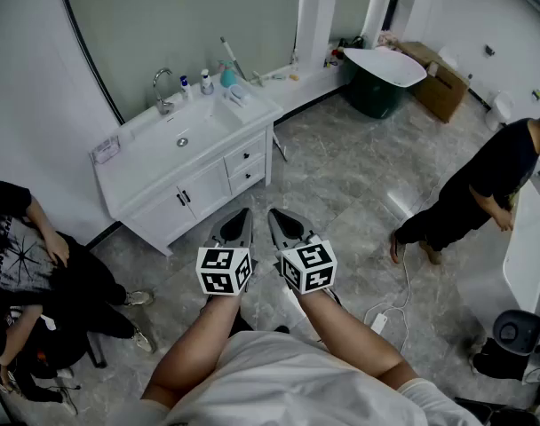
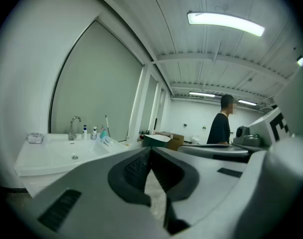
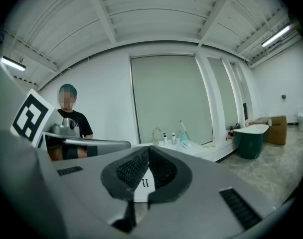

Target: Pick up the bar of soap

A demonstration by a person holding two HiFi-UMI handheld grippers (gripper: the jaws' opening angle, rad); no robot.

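Ribbed dark pads [image 3: 131, 169] tip-touch on right hand-held gripper [image 3: 148, 148].

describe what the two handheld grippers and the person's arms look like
The left gripper and right gripper match: pale grey tapered jaws lined with dark ribbed pads, each carrying a white cube printed with black square markers. No cables show. The forearms are bare, and the person wears a white short-sleeved t-shirt.

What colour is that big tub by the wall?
Dark green outside, white inside. The tub shows best in the head view.
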